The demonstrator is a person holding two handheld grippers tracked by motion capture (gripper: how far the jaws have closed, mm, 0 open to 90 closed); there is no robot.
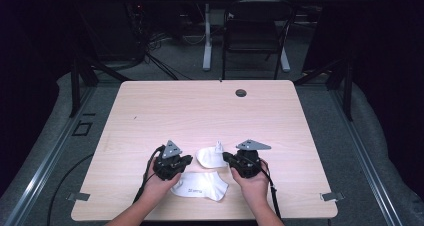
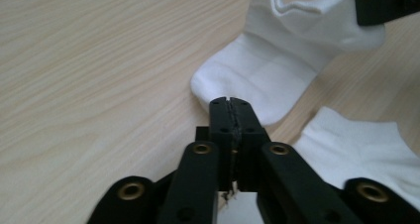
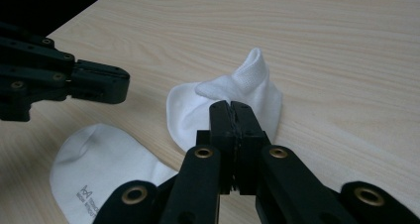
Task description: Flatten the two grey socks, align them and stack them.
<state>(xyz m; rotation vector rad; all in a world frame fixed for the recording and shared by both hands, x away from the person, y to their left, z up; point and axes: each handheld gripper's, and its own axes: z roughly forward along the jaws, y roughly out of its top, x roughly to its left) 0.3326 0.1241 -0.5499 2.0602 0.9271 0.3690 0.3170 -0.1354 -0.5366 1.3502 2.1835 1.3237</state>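
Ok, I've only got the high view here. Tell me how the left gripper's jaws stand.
Observer: The left gripper is shut, with nothing between its jaws.
Operator: Now the right one.
Observer: The right gripper is shut too, its tips at the crumpled sock. I cannot tell whether it pinches cloth.
Operator: Describe the print on the flat sock.
Observer: The flat sock bears a small grey emblem with lettering beneath it, near one end.
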